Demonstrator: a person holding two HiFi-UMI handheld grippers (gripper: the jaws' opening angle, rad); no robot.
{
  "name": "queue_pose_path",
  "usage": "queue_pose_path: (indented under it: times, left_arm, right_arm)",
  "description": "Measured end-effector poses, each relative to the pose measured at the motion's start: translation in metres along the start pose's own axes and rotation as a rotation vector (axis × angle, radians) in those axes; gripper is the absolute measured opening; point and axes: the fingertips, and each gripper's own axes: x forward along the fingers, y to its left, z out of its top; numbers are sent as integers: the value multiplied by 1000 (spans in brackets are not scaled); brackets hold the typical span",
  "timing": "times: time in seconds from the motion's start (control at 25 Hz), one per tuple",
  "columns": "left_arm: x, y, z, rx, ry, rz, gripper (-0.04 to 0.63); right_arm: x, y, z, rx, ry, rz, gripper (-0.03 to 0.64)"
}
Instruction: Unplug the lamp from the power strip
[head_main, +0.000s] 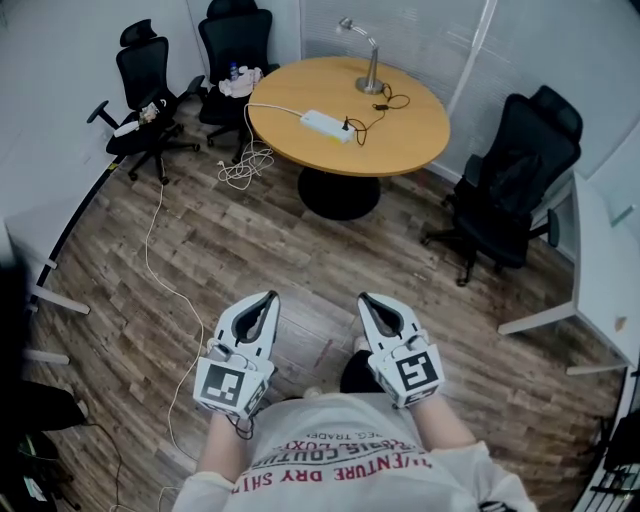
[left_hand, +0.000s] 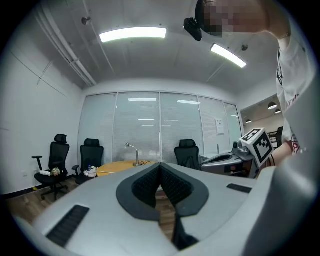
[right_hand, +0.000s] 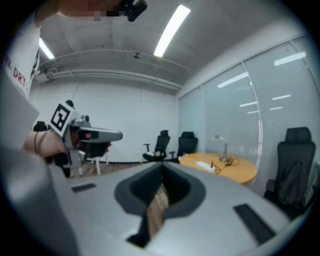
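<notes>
A silver desk lamp (head_main: 370, 60) stands at the back of a round wooden table (head_main: 410, 135) across the room. Its black cord runs to a plug in a white power strip (head_main: 327, 125) near the table's left side. Both grippers are held close to my body, far from the table. My left gripper (head_main: 270, 297) is shut with nothing between its jaws. My right gripper (head_main: 364, 298) is shut and empty too. In the left gripper view the lamp (left_hand: 133, 152) shows small beyond the jaw tips (left_hand: 160, 165). The right gripper view shows the strip (right_hand: 205, 165) and lamp (right_hand: 223, 149) on the table.
Two black office chairs (head_main: 150, 95) stand left of the table, another chair (head_main: 515, 180) to its right. A white cable (head_main: 155, 240) from the strip trails in loops over the wood floor toward me. White desks (head_main: 600, 270) flank the room's right and left edges.
</notes>
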Motion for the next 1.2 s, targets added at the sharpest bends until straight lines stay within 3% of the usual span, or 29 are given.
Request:
queue_pose_path:
  times: [0.24, 0.76, 1.0, 1.2]
  left_arm:
    - [63, 21, -9, 5, 17, 49, 28]
    - [252, 41, 9, -4, 16, 148, 28]
    - [313, 49, 0, -5, 47, 119, 28]
    - [357, 85, -11, -33, 57, 97, 28]
  right_arm:
    - [54, -58, -1, 2, -10, 52, 29]
    - [144, -239, 13, -60, 17, 128, 29]
    - [177, -286, 8, -69, 49, 134, 29]
    - [220, -310, 1, -66, 87, 119, 29]
